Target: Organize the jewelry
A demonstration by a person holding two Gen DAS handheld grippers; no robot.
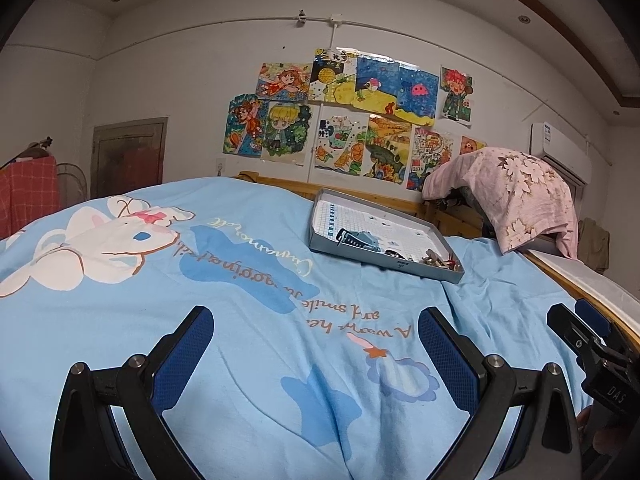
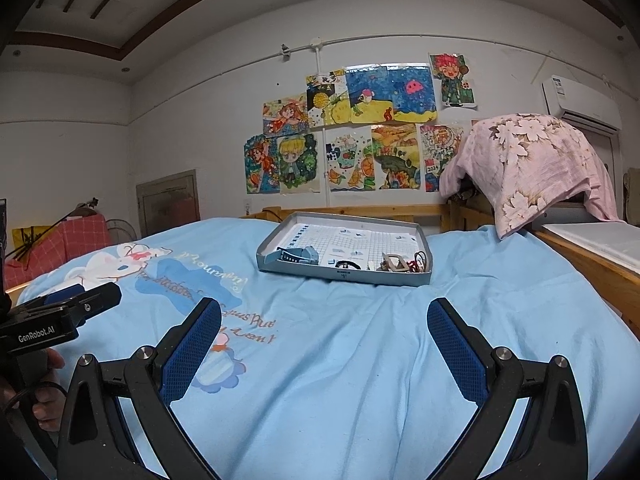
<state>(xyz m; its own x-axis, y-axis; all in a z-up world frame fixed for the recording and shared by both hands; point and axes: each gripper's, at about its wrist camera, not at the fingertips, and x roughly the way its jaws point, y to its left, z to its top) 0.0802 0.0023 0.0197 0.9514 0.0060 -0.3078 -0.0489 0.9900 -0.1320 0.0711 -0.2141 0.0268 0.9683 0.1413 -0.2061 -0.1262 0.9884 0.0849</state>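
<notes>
A shallow grey tray [image 2: 340, 276] lies on the blue bed cover, lined with grid paper. In it are a blue-grey watch [image 2: 298, 256], a black ring-shaped band [image 2: 347, 265] and a heap of small jewelry pieces [image 2: 402, 265] at its right corner. The tray also shows in the left wrist view [image 1: 396, 266], with the watch [image 1: 358, 240] and the heap [image 1: 438, 260]. My left gripper [image 1: 316, 340] is open and empty, well short of the tray. My right gripper [image 2: 324, 332] is open and empty, just in front of the tray.
The blue cartoon bed cover [image 2: 360, 360] fills the foreground. A wooden bed frame [image 2: 580, 264] runs along the right. A pink floral cloth [image 2: 532, 164] drapes over something behind the tray. Drawings hang on the wall [image 2: 360, 132]. The other gripper shows at each view's edge [image 1: 592, 340].
</notes>
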